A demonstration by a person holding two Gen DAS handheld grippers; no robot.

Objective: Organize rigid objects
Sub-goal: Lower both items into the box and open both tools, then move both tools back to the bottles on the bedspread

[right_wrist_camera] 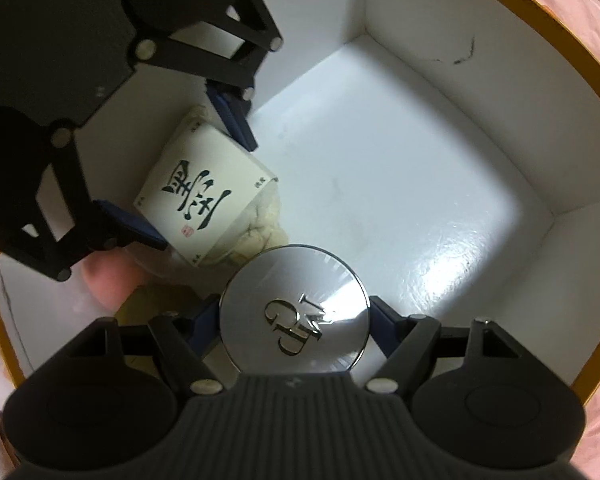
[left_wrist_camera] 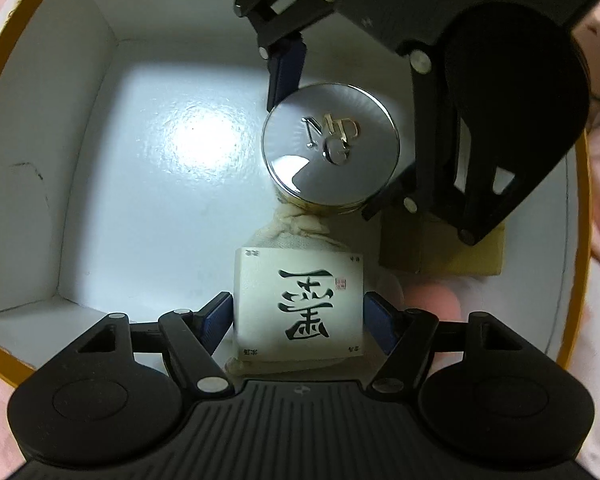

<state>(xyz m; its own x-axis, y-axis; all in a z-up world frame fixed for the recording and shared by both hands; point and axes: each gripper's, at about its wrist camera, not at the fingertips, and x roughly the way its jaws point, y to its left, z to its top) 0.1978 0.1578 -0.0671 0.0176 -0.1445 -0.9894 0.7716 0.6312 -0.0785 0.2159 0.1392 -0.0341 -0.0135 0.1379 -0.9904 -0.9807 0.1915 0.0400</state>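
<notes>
Both claws point down into a white box with an orange rim [left_wrist_camera: 4, 80]. The left claw [left_wrist_camera: 298, 312] grips a cream card box printed with a black character [left_wrist_camera: 300, 304], over a cloth pouch [left_wrist_camera: 300, 232]. The right claw [right_wrist_camera: 294, 320] grips a round jar with a mirrored silver lid [right_wrist_camera: 294, 308], just beside the card box.
</notes>
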